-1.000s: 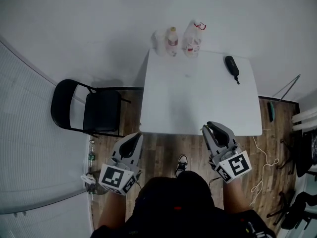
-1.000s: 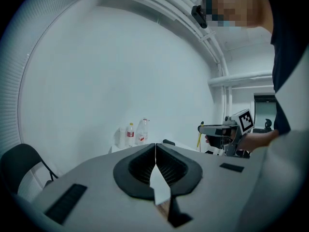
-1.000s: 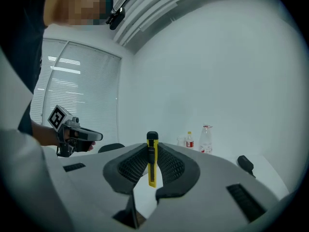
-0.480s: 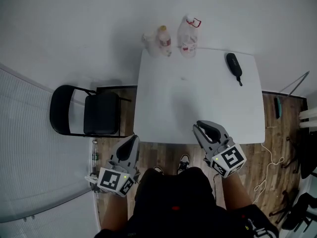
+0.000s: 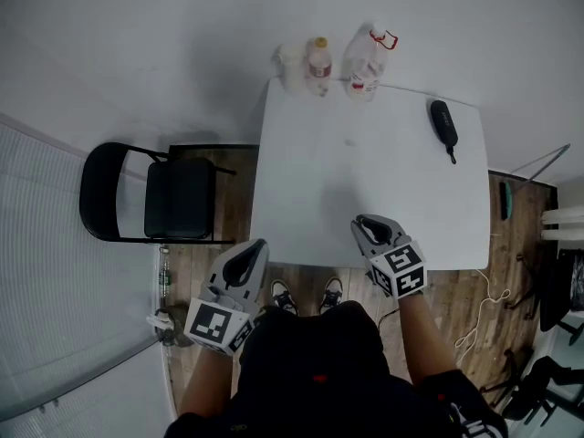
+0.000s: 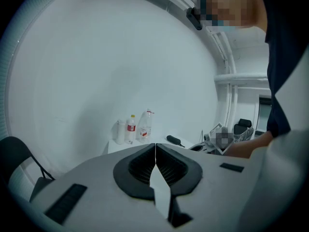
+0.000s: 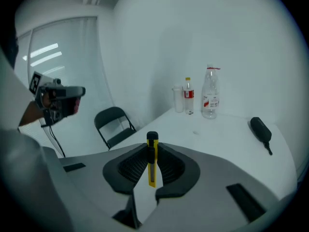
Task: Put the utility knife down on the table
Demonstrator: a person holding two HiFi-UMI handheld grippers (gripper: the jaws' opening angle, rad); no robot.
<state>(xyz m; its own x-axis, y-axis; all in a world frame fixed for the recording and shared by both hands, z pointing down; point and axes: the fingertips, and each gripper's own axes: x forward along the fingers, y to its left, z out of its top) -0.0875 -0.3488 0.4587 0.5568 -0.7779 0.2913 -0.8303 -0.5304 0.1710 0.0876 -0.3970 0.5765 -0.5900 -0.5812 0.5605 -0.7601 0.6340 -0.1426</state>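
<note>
Right tongs clamp the utility knife over the tabletop's near edge. Left tongs sit closed, empty. The knife is not yet set down.

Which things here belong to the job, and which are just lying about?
Job:
utility knife, clamped upright in the right gripper
table, where it goes

Lying about:
large bottle, small bottle and cup at the table's far edge
black oblong item
folding chair
left gripper, shut and empty

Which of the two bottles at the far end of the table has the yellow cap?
The smaller bottle, between the cup and the bigger bottle, which is red at its top.
</note>
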